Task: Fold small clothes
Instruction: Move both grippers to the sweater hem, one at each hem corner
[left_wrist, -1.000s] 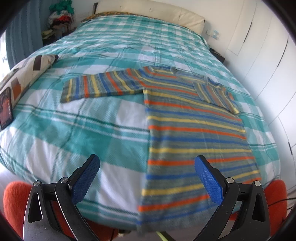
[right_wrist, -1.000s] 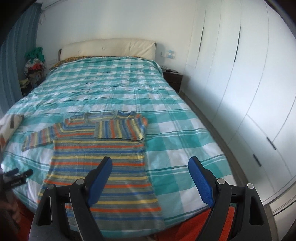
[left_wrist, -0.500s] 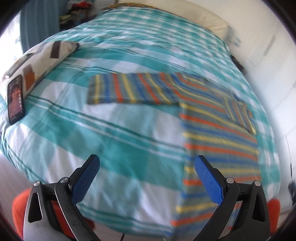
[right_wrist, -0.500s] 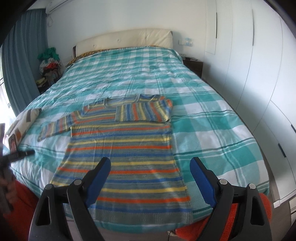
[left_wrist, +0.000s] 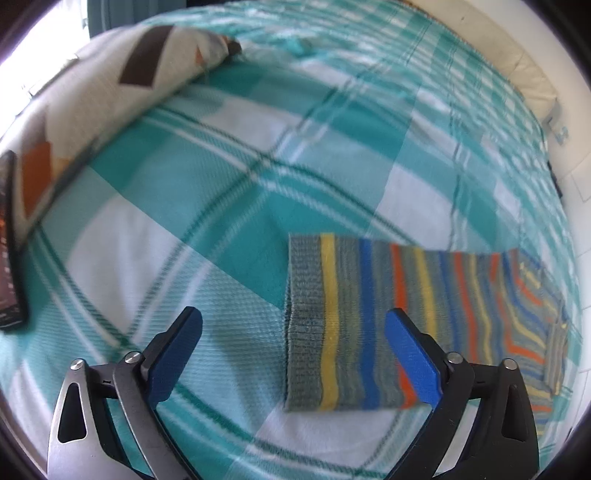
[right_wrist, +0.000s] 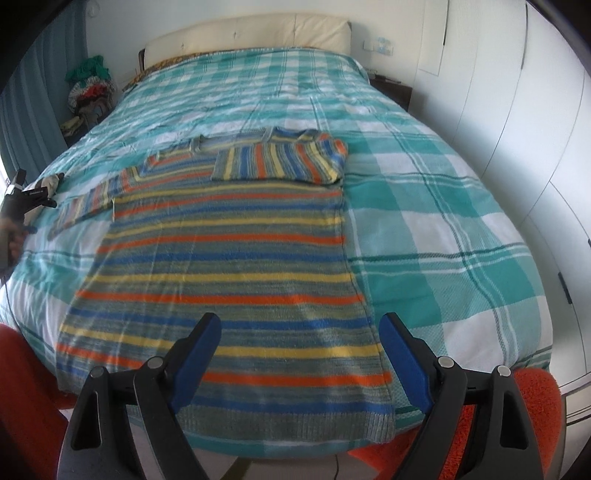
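the striped sweater (right_wrist: 229, 273) lies flat on the teal checked bedspread (right_wrist: 424, 229), one sleeve already folded across the chest, the other sleeve (left_wrist: 354, 325) stretched out sideways with its grey cuff (left_wrist: 304, 325) at the end. the left gripper (left_wrist: 293, 354) points steeply down at that cuff, which sits just ahead of the blue fingertips and a bit toward the right-hand one; its jaws are wide apart but starting to close, with only bedspread and the cuff edge beneath them, nothing pinched yet. the right gripper (right_wrist: 301, 354) hangs over the sweater's hem (right_wrist: 288, 421), jaws spread and empty, the hem's right corner just inside its right finger. what worries me: the left one is off-centre, so closing now could catch the bedspread along with the knit, or nip only one layer of the cuff and drag the sleeve crooked. a patterned cushion (left_wrist: 110, 85) and a phone (left_wrist: 9, 240) lie well off to its left, out of harm's way.
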